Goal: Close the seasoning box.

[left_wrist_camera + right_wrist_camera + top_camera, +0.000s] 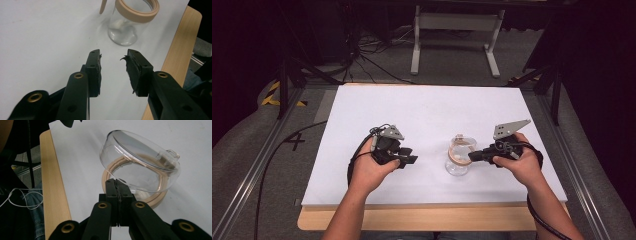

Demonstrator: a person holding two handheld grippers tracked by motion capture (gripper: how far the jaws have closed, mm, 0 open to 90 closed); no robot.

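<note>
Jar (458, 161) work looked about midway, judging by how things lay. Largest in the scene, the white tabletop (432, 110) filled the middle of the high view, with a pale wooden edge along its lower side. On it, right of centre and a little below the middle of that frame, stood the clear glass jar with its tan sealing ring (138, 10); in the left gripper view it sat at the top centre, something pale lying at its bottom. Its clear hinged lid (140, 162) was tipped up and open, hanging over the ring in the upper middle of the right gripper view, so the opening seemed done. The right hand-held gripper (117, 187), at the lower centre of that view, had its jaws pressed together at the jar's rim, apparently pinching the edge of the lid or ring; exactly which I cannot tell. The left hand-held gripper (113, 68), left of centre in the high view, stood partly open and held nothing, its jaws pointing toward the jar but well short of it. What remained, I judged, was for it to reach into the jar or help close it.
</note>
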